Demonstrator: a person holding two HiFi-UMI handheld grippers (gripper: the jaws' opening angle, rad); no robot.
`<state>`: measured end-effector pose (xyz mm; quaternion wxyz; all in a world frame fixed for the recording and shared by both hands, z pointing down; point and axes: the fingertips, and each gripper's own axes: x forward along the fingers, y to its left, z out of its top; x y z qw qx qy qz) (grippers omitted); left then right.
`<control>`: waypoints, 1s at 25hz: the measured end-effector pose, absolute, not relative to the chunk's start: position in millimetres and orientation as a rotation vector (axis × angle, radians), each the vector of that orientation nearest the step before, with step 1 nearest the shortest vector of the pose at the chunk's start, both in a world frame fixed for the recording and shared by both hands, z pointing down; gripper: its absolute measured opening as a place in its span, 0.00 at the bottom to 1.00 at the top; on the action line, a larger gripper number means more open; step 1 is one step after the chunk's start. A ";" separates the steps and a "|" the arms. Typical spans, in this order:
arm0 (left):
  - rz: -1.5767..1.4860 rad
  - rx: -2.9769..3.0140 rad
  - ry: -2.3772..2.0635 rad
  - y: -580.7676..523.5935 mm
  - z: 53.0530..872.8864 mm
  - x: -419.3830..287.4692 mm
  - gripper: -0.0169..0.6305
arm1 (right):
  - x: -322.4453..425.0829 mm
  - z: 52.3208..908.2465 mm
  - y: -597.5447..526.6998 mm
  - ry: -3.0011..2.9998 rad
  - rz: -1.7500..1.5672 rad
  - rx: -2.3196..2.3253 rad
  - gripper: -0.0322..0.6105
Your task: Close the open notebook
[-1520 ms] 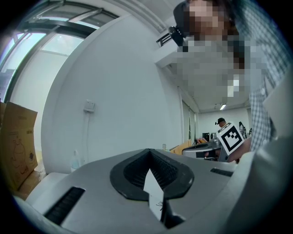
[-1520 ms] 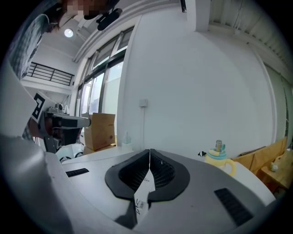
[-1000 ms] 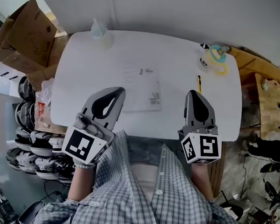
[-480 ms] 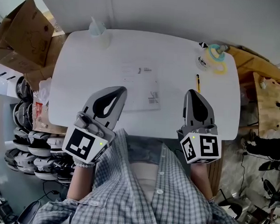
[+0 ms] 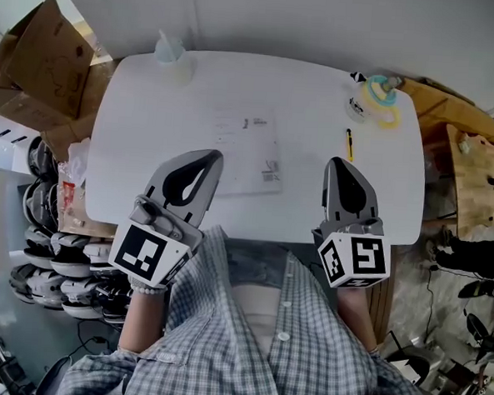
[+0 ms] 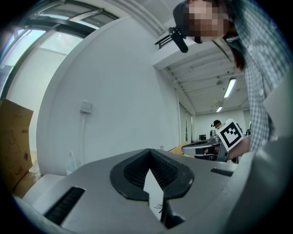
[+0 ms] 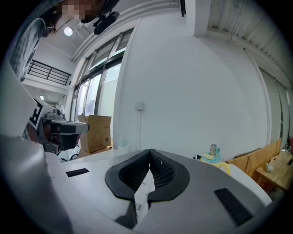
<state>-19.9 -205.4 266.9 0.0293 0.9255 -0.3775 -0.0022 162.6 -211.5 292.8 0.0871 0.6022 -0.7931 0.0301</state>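
A thin white notebook (image 5: 248, 151) lies flat in the middle of the white table (image 5: 142, 136), with small print on its top face; I see no raised cover or page. My left gripper (image 5: 209, 155) hovers at the table's front left, its tip just left of the notebook's near corner. Its jaws meet at the tip (image 6: 149, 151), shut and empty. My right gripper (image 5: 341, 161) sits at the front right, apart from the notebook. Its jaws are also shut (image 7: 149, 150) with nothing between them. Both point toward the far wall.
A yellow pen (image 5: 349, 145) lies ahead of the right gripper. A yellow and teal cup (image 5: 378, 99) stands at the back right corner, a clear bottle (image 5: 170, 52) at the back left. Cardboard boxes (image 5: 39, 50) stand left of the table, wooden boards (image 5: 482, 178) right.
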 end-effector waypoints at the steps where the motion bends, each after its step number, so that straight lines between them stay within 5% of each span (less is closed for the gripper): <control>1: -0.004 2.856 -1.163 -205.2 267.6 -19.8 0.03 | 162.1 293.1 -211.5 -2.362 0.091 1.793 0.08; 25: -0.003 2.865 -1.147 -200.4 268.8 -21.3 0.03 | 153.5 303.2 -205.2 -2.345 0.113 1.771 0.08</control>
